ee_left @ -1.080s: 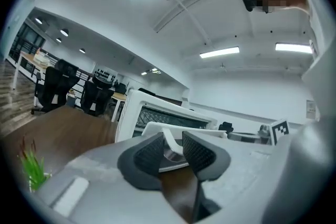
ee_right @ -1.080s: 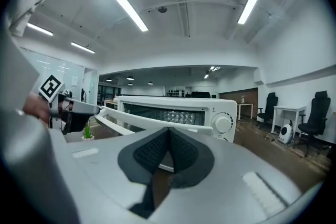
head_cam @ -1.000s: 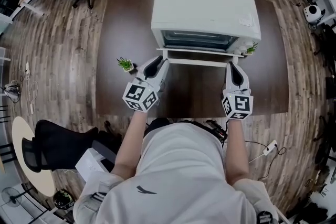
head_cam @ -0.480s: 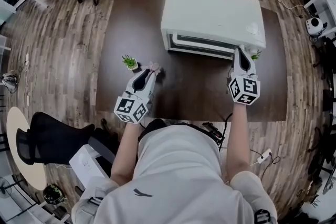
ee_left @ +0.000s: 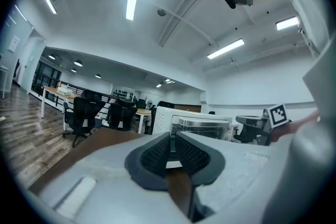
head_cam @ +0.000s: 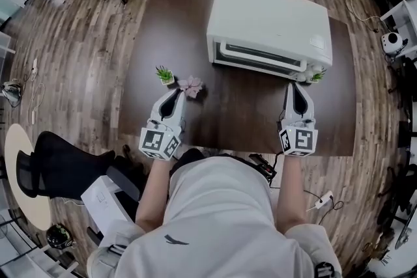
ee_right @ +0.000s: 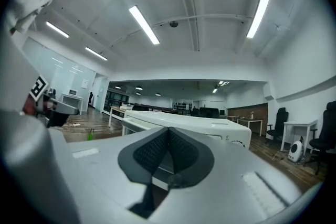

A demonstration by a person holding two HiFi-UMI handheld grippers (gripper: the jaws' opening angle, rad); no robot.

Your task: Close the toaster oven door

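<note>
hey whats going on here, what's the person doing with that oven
A person is working at a white toaster oven on a dark table with tongs in each hand. The oven door is already shut. Both tongs are level in front of the oven and hold nothing. The left tongs, beside a small pink flower, have just been closing with nothing between the jaws. The right tongs sit just short of the oven's front right corner, tips together.
</note>
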